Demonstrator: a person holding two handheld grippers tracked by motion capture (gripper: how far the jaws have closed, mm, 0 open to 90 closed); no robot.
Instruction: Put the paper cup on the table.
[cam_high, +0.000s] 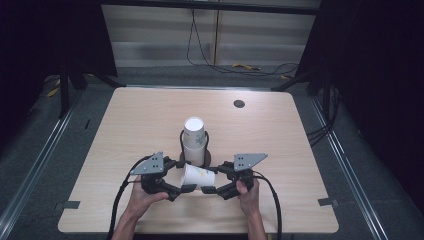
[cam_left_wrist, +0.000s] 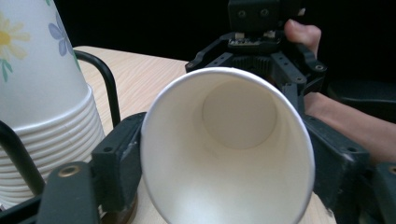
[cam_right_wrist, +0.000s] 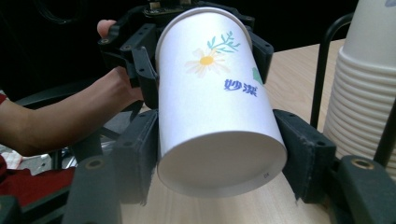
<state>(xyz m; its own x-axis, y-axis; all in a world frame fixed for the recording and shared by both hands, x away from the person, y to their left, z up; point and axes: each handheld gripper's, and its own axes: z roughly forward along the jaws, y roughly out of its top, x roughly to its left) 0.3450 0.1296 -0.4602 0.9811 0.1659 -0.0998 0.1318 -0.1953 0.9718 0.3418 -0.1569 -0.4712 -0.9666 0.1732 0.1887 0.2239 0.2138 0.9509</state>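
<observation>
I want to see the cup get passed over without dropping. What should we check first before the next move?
1. Left gripper around the paper cup's rim end, pads pressing: ok.
2. Right gripper on the cup's base end: ok, pads still touching.
3. Cup crushed or dented: ok, round mouth.
4. Cup clear of the cup stack: ok, apart.
5. Stack upright in its wire holder: ok.
6. Grip firm enough: cannot tell.

The pale wooden worktop (cam_high: 140, 120) has a dark round grommet (cam_high: 239, 104) near its far edge; cables (cam_high: 220, 65) lie on the floor beyond the worktop.
</observation>
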